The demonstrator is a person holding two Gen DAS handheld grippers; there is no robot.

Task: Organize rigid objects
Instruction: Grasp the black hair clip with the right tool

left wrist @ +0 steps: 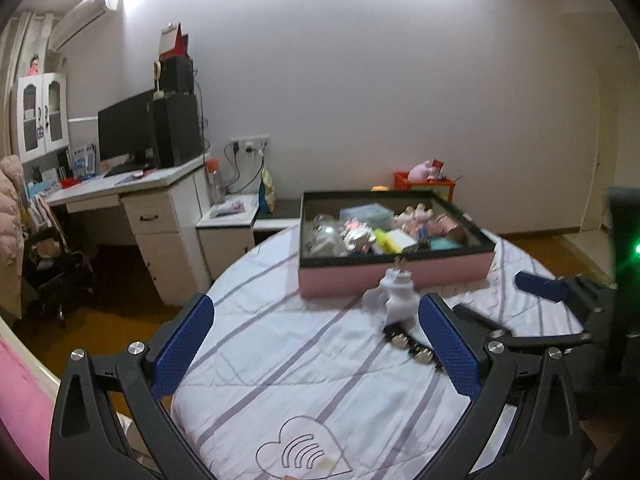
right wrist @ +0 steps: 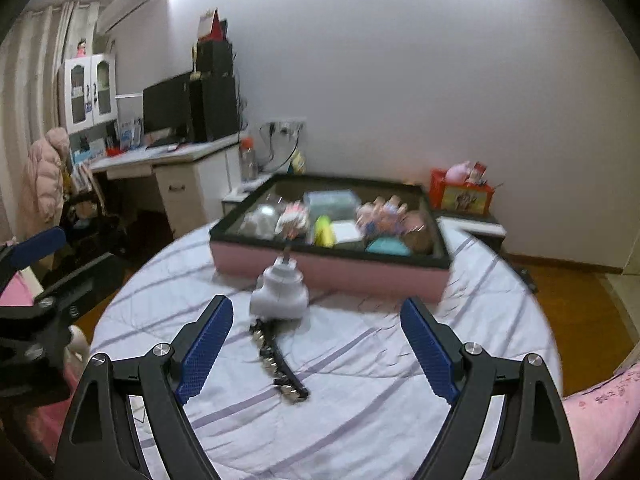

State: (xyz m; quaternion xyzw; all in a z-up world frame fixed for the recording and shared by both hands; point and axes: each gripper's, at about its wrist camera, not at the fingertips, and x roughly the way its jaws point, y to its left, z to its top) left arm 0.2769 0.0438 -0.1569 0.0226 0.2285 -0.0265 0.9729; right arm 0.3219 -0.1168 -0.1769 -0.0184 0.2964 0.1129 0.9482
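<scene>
Left wrist view: the left claw (left wrist: 316, 344) stands wide open with nothing between its blue pads, hovering over the striped sheet of the bed (left wrist: 280, 360). The white plug adapter (left wrist: 394, 292) lies just beside the right-hand pad, close to the near wall of the pink box (left wrist: 400, 274), which sits toward the far edge of the bed and already holds a jumble of small things. A black studded strap (left wrist: 412, 346) trails from under the adapter toward the same pad. To take the adapter with this claw, it would need to shift sideways so the white body sits centred between the pads.

Right wrist view: the right claw (right wrist: 316, 348) is also open and empty. The adapter (right wrist: 280, 292) lies ahead, nearer the left-hand pad, and the strap (right wrist: 276, 360) runs between the pads. This claw looks better placed: ease forward, square the pads on the adapter's broad sides, and avoid pinching the strap along with it. The left claw (right wrist: 36, 248) shows at the left margin.
</scene>
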